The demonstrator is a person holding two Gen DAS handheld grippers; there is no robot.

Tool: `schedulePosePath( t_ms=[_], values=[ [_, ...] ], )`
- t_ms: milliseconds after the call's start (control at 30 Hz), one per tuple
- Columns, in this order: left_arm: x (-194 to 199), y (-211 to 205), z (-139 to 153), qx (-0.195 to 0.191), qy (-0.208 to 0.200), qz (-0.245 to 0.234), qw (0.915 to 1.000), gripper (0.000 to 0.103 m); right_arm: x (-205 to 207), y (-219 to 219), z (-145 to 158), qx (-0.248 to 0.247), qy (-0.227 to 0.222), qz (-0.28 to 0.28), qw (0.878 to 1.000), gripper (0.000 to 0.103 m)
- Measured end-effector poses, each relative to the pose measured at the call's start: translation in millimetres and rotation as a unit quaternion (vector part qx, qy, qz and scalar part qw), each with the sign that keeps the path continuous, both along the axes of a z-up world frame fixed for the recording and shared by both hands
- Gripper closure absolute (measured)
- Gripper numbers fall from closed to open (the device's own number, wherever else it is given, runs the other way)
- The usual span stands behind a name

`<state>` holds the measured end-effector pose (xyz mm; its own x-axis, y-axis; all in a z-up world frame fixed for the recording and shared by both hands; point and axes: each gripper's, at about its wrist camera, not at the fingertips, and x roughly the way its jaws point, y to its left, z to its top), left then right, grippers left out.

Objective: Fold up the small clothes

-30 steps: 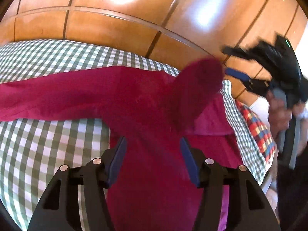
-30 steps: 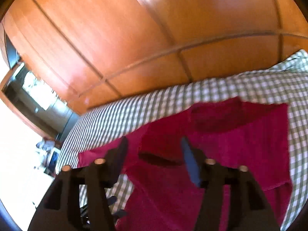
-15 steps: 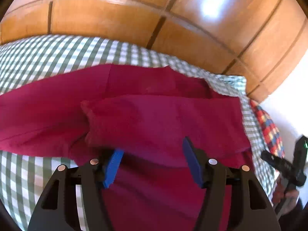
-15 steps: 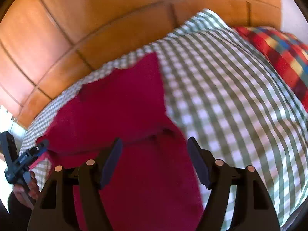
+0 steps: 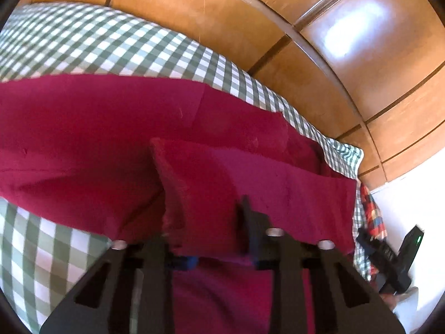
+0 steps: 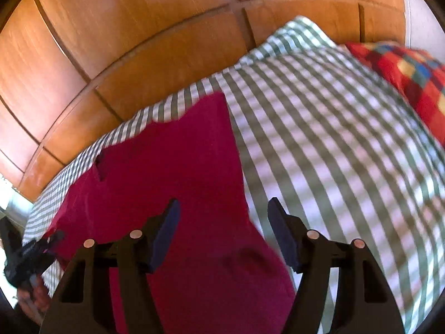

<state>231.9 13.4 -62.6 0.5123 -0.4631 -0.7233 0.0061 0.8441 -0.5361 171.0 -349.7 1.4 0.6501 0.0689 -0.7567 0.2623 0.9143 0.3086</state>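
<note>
Left wrist view: the left gripper [image 5: 214,239] was closing, its jaws narrowed onto the near edge of a folded flap of the crimson knit garment [image 5: 91,128] — cloth stood between the pads and appeared pinched. The garment lay spread on the green-and-white checked bedcover [image 5: 91,47], which dressed a bed set against the glossy orange-brown wooden panelling [image 5: 278,19]. The folded flap showed a thick, slightly fuzzy hemmed edge; the fabric looked soft and limp, with shallow creases.

Right wrist view: the right gripper [image 6: 222,233] stood with its jaws apart, easing slightly inward, poised above the garment's right-hand edge where it met the bedcover; nothing was clamped. A red, blue and yellow patchwork cloth [image 6: 411,78] lay at the far right edge of the bed. The bedcover surface was smooth woven cotton, gently domed.

Risk, as judged: the left gripper could catch only the top layer, or the bedcover beneath with it — either would drag the fold out of line. The right gripper, closing at the very border, might pinch bedcover rather than garment. Limp knit may also sag and crease unevenly if lifted from one side only.
</note>
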Motion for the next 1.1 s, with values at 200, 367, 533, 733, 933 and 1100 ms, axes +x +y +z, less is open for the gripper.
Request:
schedulePosePath(
  t_ms=[200,367,533,733,933,1100],
  values=[
    [4.8,-15.7,11.2,0.051,-0.039,-0.036,0.9973,0.096,62.0,11.3,-12.8,-0.057,0.040,0.022,0.997,0.074],
    [0.5,-29.6,45.6,0.075,-0.115,-0.065,0.9884,0.097,58.0,-7.8,-14.4,-0.073,0.032,-0.005,0.997,0.095],
    [-0.6,-47.9,66.7,0.100,-0.173,-0.090,0.9757,0.097,51.2,-47.9,-37.0,-0.055,0.070,-0.061,0.994,0.103],
    [24.6,-10.7,-0.5,0.051,-0.034,-0.053,0.9967,0.085,33.4,-54.7,-34.7,-0.053,0.058,-0.057,0.995,0.080],
    [21.7,28.4,-8.1,-0.038,-0.015,0.000,0.9992,0.069,15.0,0.3,7.9,-0.074,-0.016,0.026,0.997,0.057],
    [24.6,32.0,-6.4,0.094,-0.006,0.042,0.9946,0.073,31.7,62.1,-19.7,-0.147,0.023,0.091,0.985,0.031]
  ],
)
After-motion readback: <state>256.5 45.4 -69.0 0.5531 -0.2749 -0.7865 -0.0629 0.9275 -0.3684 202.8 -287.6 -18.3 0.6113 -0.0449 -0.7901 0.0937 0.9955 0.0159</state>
